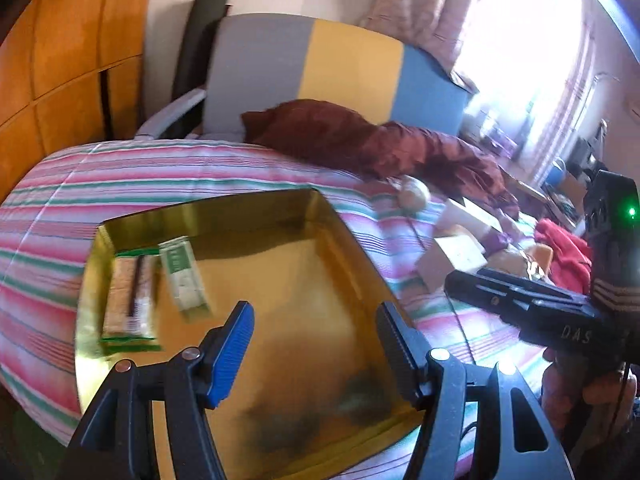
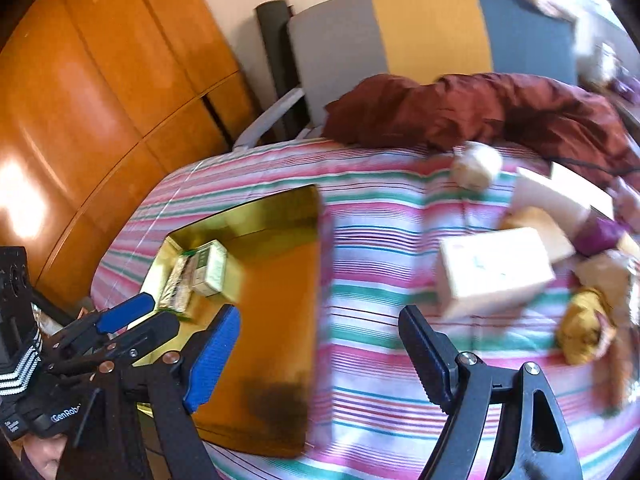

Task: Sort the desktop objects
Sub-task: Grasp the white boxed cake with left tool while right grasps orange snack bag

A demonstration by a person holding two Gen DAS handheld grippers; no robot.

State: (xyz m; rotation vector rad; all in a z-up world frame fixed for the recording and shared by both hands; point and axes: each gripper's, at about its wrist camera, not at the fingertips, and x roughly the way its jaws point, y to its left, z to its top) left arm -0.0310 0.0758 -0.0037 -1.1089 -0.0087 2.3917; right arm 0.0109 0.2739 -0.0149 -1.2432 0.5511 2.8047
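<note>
The tray (image 2: 276,320) lies on the bed (image 2: 380,320), left of centre. Two packets (image 2: 210,268) lie in its far left corner. A box (image 2: 494,272) lies on the bed to the right of the tray, well apart. A headboard (image 2: 432,28) stands at the far side.

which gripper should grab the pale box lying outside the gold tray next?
Right. The right gripper, jaws open and empty, points toward the pale box on the striped cover. The left gripper, also open and empty, hangs over the gold tray, with the box off to its side.
</note>
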